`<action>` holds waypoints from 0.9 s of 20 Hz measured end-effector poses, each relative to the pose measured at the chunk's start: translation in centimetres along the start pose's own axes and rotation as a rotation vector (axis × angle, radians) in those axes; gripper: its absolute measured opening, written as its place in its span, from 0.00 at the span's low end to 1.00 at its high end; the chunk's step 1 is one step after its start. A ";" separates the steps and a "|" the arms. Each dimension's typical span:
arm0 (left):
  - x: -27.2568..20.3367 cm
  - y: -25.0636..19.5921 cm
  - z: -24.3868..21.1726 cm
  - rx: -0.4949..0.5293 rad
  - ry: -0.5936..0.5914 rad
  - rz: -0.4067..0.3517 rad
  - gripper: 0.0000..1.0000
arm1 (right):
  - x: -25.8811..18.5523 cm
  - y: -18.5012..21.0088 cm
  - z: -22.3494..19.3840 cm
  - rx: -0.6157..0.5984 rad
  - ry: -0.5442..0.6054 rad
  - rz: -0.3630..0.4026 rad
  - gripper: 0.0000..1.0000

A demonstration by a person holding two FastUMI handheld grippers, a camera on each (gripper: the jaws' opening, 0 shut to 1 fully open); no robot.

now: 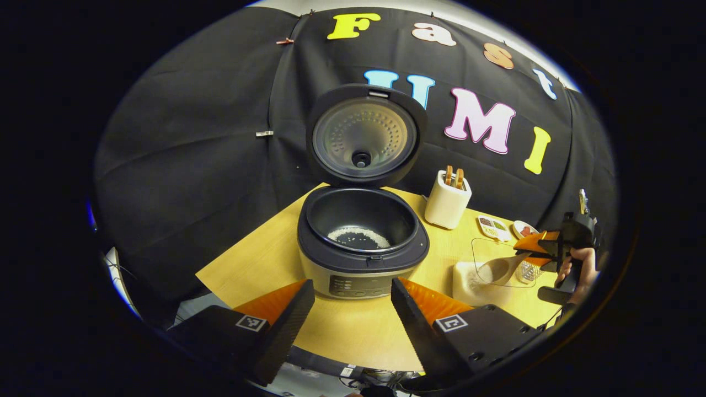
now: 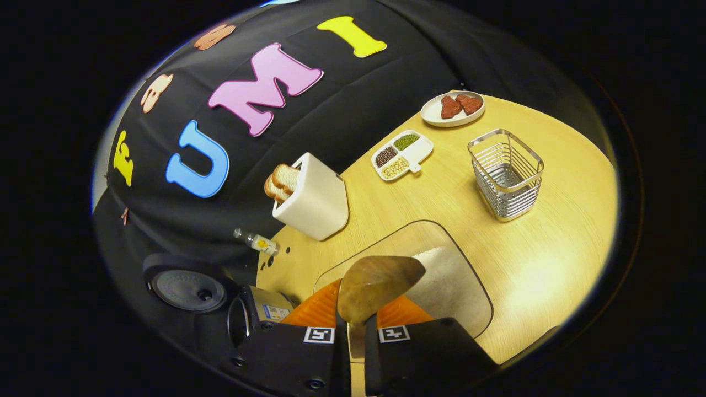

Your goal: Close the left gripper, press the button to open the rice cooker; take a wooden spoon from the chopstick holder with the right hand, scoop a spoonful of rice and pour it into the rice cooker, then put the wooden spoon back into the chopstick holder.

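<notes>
Lid (image 1: 364,135) of rice cooker (image 1: 361,259) stands open; right hand-held gripper (image 2: 353,325) clamps wooden spoon (image 2: 375,284) beside it; left hand-held gripper (image 1: 353,309) gapes empty; returning spoon remains.

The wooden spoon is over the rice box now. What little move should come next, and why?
Probably dip the wooden spoon down into the rice in the clear box. The right gripper is shut on the spoon's handle, the bowl of the spoon looks empty, and the rice cooker already stands open, with some rice in its pot.
</notes>
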State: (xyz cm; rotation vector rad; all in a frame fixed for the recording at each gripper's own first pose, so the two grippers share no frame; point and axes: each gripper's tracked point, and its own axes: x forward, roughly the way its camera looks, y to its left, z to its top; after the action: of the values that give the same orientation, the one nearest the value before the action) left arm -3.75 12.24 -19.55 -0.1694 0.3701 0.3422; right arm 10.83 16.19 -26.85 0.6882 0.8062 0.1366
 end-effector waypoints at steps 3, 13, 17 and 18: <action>0.2 0.3 0.6 0.005 -0.008 -0.017 0.95 | -0.7 1.0 1.5 0.043 -0.030 0.019 0.14; 0.4 -0.1 0.8 0.020 -0.032 -0.069 0.95 | -1.5 9.3 2.5 0.181 -0.003 0.187 0.14; 0.1 0.6 0.8 0.018 -0.031 -0.065 0.95 | -1.5 14.5 1.2 0.189 0.045 0.272 0.14; 0.0 1.0 0.9 0.017 -0.034 -0.060 0.95 | -1.4 15.7 1.0 0.184 0.053 0.289 0.14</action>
State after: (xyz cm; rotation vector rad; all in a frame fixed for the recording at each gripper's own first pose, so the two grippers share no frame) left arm -3.81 13.36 -18.87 -0.1575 0.3340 0.2827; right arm 12.73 27.33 -15.83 0.9776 0.7729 0.3460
